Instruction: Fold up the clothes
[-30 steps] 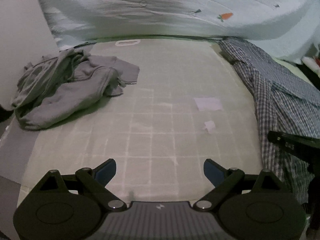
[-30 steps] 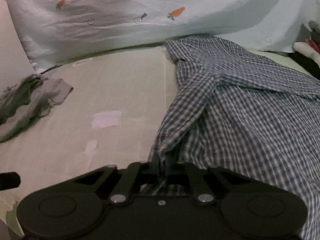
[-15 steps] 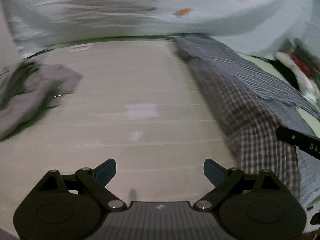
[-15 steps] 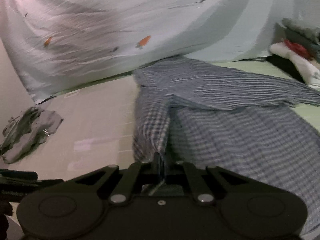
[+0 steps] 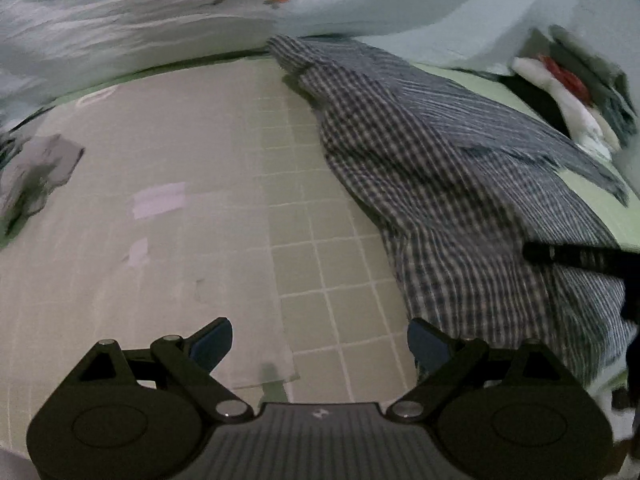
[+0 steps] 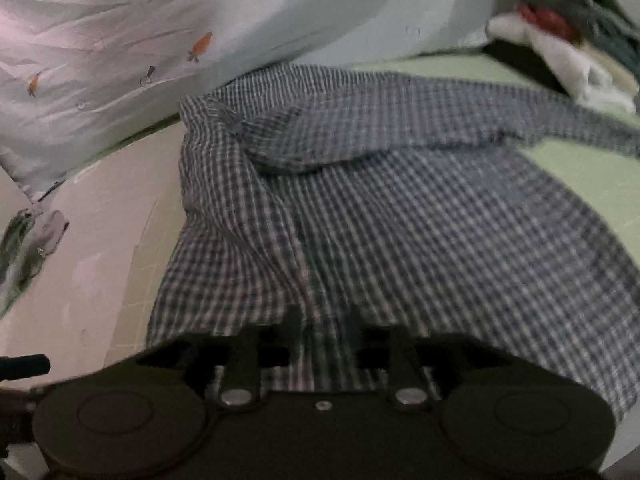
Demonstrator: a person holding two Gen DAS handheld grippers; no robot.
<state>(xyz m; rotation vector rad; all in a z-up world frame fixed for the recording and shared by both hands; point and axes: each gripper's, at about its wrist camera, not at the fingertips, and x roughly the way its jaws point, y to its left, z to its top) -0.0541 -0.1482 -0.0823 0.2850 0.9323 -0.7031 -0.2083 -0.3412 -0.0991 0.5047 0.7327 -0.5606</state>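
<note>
A blue and white checked shirt [image 5: 448, 184] lies spread on the right of the work surface; it also fills the right wrist view [image 6: 400, 216]. My right gripper [image 6: 320, 328] is shut on the shirt's near hem, with cloth bunched between its fingers. My left gripper [image 5: 320, 340] is open and empty, low over the gridded mat, its right fingertip [image 5: 428, 344] beside the shirt's left edge. Part of the right gripper shows as a dark bar [image 5: 580, 258] over the shirt in the left wrist view.
A grey gridded mat [image 5: 304, 264] and a paler sheet [image 5: 120, 240] cover the surface. A crumpled grey garment [image 5: 36, 172] lies far left. A pale quilt with carrot prints [image 5: 200, 8] runs along the back. Folded white, red and green clothes [image 5: 568, 92] sit far right.
Both grippers have swung to the right. The shirt's hem has been pulled along in the right gripper, and the left gripper now sits beside the shirt's left edge, still open.
</note>
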